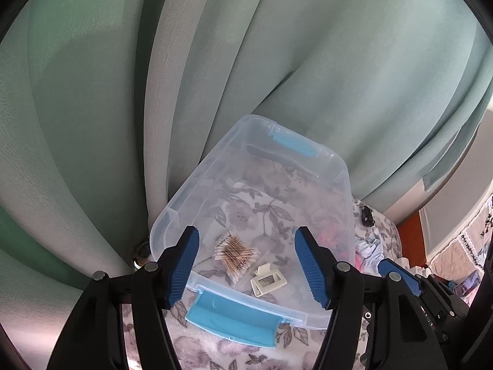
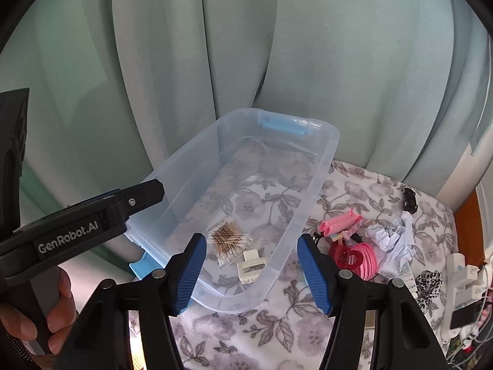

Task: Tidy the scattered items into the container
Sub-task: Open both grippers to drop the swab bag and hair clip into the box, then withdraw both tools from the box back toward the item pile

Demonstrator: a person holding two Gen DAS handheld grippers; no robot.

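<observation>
The clear plastic container [image 2: 311,185] sits on a bed cover with grey flowers [image 2: 246,333], right in front of green curtains [image 2: 215,61]. It has a blue latch at the near end [image 1: 234,317] and another blue latch at the far end [image 1: 292,143]. It has no lid on.

2 things lie inside it, near the close end. One is a small clear bag of cotton swabs [image 2: 229,243]. Just beside the bag is a cream hair clip [image 2: 251,266].

The left hand-held gripper [image 1: 246,265] hangs over the near end of the container. Its 2 blue fingers [image 1: 183,265] stand wide apart, and nothing is pinched between them. The swabs and the clip show in the gap, down on the bottom of the box.

The right hand-held gripper [image 2: 251,271] is also wide, with nothing held. It hangs over the near right corner of the container.

More things lie on the cover to the right of the container. There are pink hair rollers [image 2: 339,222], a pink coil beside a red round piece [image 2: 357,257], a crumpled white paper [image 2: 391,237] and a small black thing [image 2: 409,199] farther back.

A hand [image 2: 40,311] grips the handle of the left tool at the left edge of the right view.
</observation>
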